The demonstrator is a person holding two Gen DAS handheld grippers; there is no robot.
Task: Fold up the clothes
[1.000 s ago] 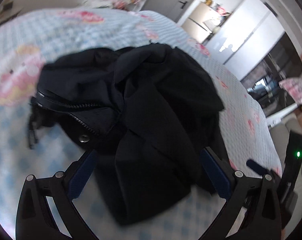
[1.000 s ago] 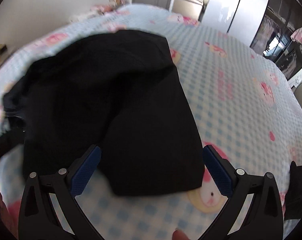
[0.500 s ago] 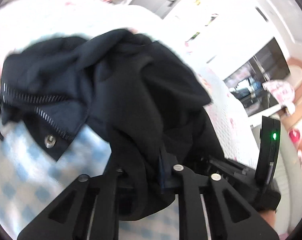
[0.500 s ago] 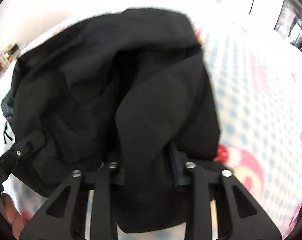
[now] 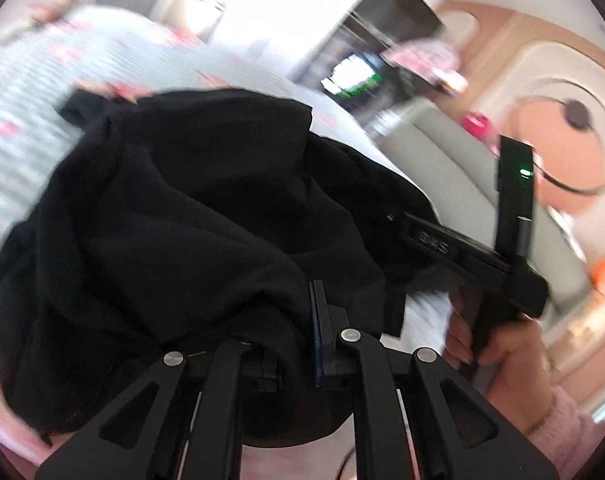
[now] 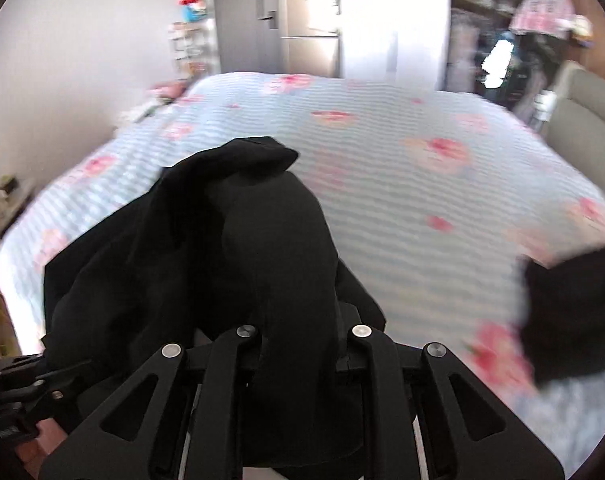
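Clearly both grippers, left gripper (image 5: 302, 332) and right gripper (image 6: 298, 332), pinch the black garment (image 5: 174, 232) bunched above the bed (image 6: 402, 208); a shallow bite could slip, dropping it crumpled.

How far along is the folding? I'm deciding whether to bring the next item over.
Early. Done: the left gripper and the right gripper have each clamped the black garment. In hand: it hangs bunched from the jaws above the checked bedspread. Left: spreading it flat and every fold; no neat crease shows yet. A second dark piece lies at the right edge.
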